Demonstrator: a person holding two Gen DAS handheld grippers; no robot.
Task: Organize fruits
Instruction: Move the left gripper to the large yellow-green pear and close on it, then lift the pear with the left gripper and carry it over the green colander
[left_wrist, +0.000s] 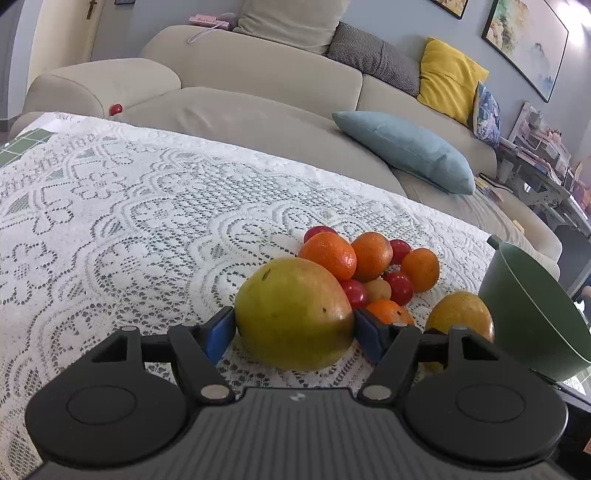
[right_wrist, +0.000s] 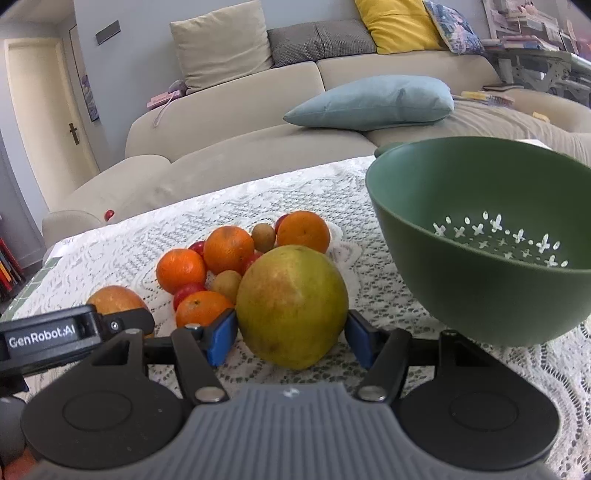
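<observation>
Left gripper: the large green-yellow fruit sits between its blue pads, one pad against each flank. The jaws stand wide and appear clamped on it. The fruit's underside rests on the white lace tablecloth, toward the table's near edge.

Right gripper: same posture, closed on the large blushed yellow-green fruit, which also sits on the cloth. The green plastic colander bowl stands just to its right, by the table's right edge.

Judgement: the step is lifting a big fruit into the bowl. Both pads meet the fruit below its widest girth, so it could squirt upward. I would seat the pads at mid-height, squeeze gently because the skin may bruise, lift straight up clear of the pile, then carry over the rim before lowering. I would move one arm at a time, as the two grippers are close together.

The heap of orange tangerines, red cherry tomatoes and small tan fruits lies just behind both.

View differences: only the right wrist view shows the bowl's cross-shaped holes and its empty inside. The left wrist view shows just its outer wall, plus bare cloth out to the far left corner.
</observation>
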